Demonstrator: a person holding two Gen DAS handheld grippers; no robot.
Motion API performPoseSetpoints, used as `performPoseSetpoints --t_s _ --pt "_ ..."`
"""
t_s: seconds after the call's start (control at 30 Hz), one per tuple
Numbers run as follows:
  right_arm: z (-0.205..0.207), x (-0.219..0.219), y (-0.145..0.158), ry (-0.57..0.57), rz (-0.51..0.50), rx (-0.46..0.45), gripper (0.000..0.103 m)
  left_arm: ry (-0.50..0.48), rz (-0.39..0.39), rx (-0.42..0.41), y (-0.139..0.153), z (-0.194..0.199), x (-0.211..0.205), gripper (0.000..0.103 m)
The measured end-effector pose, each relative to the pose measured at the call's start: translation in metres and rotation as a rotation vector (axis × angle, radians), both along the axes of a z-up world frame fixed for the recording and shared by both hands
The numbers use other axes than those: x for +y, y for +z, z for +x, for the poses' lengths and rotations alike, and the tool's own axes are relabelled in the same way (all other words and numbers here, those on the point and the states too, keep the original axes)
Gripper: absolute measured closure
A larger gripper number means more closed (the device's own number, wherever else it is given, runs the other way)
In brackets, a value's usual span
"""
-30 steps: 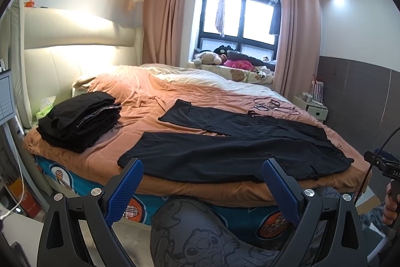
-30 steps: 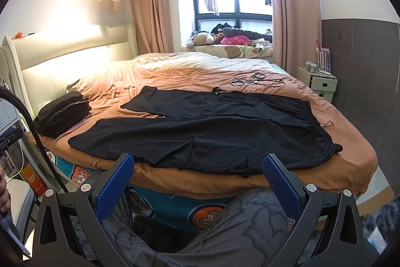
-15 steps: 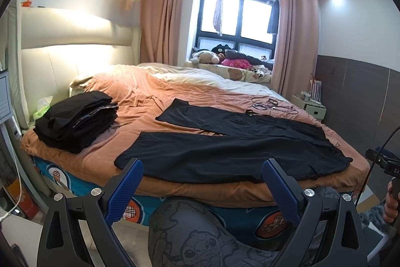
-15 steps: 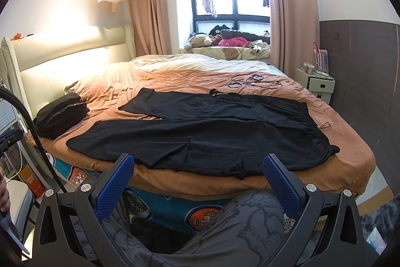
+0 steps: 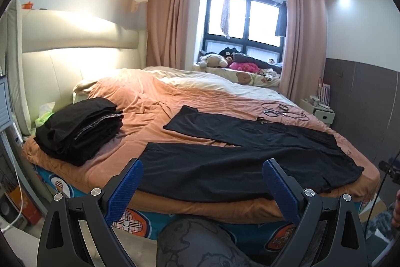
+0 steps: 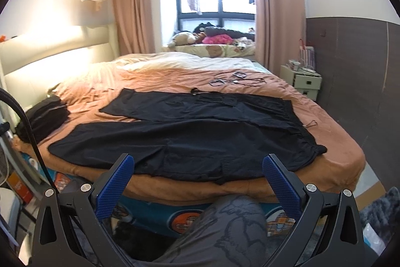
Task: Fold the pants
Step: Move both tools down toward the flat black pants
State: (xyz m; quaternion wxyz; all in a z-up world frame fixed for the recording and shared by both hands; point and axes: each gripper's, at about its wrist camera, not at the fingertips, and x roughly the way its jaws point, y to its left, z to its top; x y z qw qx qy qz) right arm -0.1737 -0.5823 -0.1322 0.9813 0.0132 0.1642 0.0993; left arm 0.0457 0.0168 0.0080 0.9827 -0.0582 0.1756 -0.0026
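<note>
Lying flat and full-length on the bed [image 5: 160, 101], the black pants [image 5: 240, 162], both legs spread apart in a narrow V, cuffs pointing toward the headboard [image 5: 75, 59], waistband near the foot end. Not folded at all yet, by the look of it: no leg laid over the other, no crease across the middle. Hanging a little over the near edge of the orange bedspread, the nearer leg.

Hovering short of the bed, the left hand-held gripper [image 5: 202, 189], jaws spread wide and nothing between the blue pads [image 5: 125, 189]. Same story in the right wrist view: right hand-held gripper [image 6: 197, 182] gaping, empty, not touching the pants [image 6: 200, 139], a patterned knee [image 6: 225, 224] showing below it.

Sitting near the headboard, a stack of dark folded clothes [image 5: 77, 129], well apart from the pants. Resting beyond the waistband, some cables and glasses [image 6: 230, 80], clear of the cloth.

Judging progress: right at the start. Still to come, most likely: bringing one leg over onto the other, then folding lengthwise down to a packet, perhaps joining that stack. Watching for the overhanging edge slipping once lifted.
</note>
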Motion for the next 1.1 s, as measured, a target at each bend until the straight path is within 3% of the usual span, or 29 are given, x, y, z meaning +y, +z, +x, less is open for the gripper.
performPoseSetpoints --t_s 0.2,0.43,0.77,1.1 --pt "0.019 -0.005 -0.003 -0.032 0.007 0.025 0.0 0.042 0.04 -0.004 0.0 0.022 0.007 0.005" --pt "0.033 -0.017 -0.005 -0.064 0.027 0.047 0.0 0.105 0.029 0.055 -0.016 0.049 0.021 0.005" --pt "0.064 -0.046 -0.018 -0.108 0.065 0.112 0.0 0.178 -0.048 0.195 -0.061 0.086 0.052 0.005" --pt "0.093 -0.082 -0.028 -0.177 0.16 0.189 0.0 0.209 -0.102 0.261 -0.097 0.117 0.069 0.005"
